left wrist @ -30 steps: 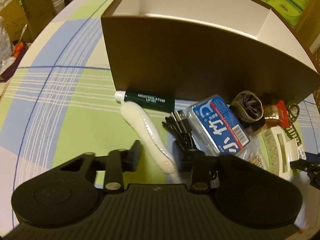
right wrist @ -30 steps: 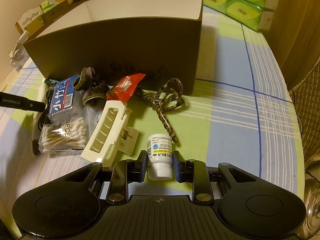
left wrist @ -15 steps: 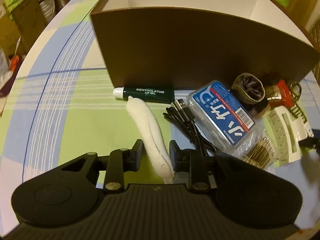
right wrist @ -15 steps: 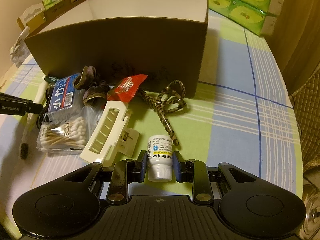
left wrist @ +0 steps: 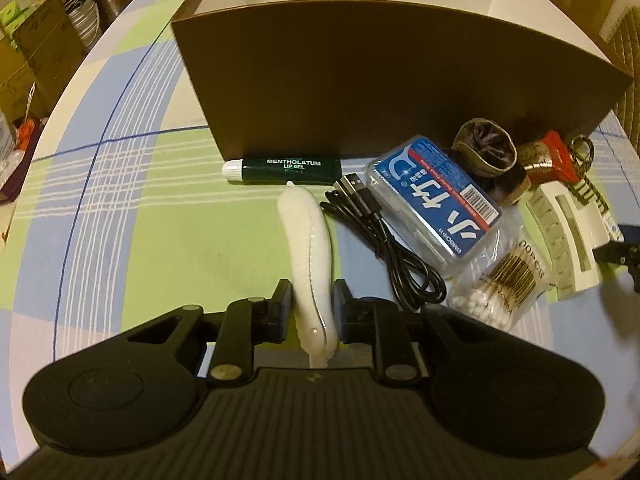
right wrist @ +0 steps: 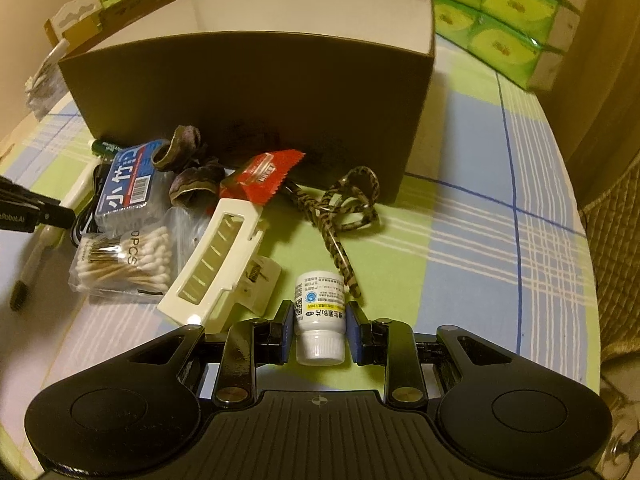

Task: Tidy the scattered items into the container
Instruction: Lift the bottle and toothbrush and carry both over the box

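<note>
Checked cloth in pale blue, green and white covers the table [left wrist: 120, 184], under dim yellowish light. Nearest on the left side, the left gripper [left wrist: 310, 306] has just been closing and now pinches a white toothbrush [left wrist: 308, 240] between its pads. That brush is long, pearly and slightly curved; its long axis runs straight away from the gripper toward the box, its far tip almost reaching a dark green lip gel tube [left wrist: 284, 166] that lies crosswise against the box wall. Just right of the brush lies a coiled black USB cable [left wrist: 384, 240], then a blue-labelled clear case [left wrist: 436, 196] and a bag of cotton swabs [left wrist: 500, 284].

On the right side, the right gripper [right wrist: 318, 320] is clamped on a small white pill bottle [right wrist: 320, 316], which lies on its side with its cap toward the gripper and its base pointing away. Beside it sits a cream hair claw clip [right wrist: 216, 264]; farther off lie a leopard-print cord [right wrist: 344, 208], a red snack packet [right wrist: 264, 176] and dark scrunchies [right wrist: 188, 164].

Behind everything stands the brown cardboard box [right wrist: 248, 92], open-topped with a white inside. Green tissue packs [right wrist: 500, 16] are stacked beyond it.
</note>
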### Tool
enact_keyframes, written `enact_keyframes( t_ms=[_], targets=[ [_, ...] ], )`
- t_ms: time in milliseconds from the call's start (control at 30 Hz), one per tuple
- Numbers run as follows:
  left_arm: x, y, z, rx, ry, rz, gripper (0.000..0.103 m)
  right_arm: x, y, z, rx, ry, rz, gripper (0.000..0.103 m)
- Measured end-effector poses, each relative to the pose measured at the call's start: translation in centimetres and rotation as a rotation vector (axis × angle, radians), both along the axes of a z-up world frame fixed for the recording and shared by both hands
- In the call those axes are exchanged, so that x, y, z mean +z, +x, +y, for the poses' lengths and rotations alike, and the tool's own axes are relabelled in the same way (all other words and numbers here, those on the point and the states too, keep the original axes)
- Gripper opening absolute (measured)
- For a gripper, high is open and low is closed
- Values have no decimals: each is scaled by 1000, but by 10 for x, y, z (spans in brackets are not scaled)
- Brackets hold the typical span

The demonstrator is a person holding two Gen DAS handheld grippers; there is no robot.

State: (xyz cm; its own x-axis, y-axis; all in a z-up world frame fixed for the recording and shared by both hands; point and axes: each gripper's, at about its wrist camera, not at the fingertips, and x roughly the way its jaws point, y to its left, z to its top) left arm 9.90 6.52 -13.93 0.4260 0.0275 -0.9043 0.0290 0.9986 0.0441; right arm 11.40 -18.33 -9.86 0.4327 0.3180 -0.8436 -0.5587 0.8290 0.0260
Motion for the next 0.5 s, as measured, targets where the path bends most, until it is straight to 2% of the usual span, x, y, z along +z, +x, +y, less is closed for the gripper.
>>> enact_keyframes(
  t_ms=[133, 333, 500],
  targets=[
    [0, -6, -4, -14, 20, -8, 17, -1, -3, 1, 10, -6, -13, 25],
    [3, -29, -1, -6, 6, 17, 17, 0, -9, 0, 30, -8, -8, 24],
    [4, -37, -5, -21, 36, 30, 16, 0, -13, 0, 32, -2, -3, 24]
  ],
)
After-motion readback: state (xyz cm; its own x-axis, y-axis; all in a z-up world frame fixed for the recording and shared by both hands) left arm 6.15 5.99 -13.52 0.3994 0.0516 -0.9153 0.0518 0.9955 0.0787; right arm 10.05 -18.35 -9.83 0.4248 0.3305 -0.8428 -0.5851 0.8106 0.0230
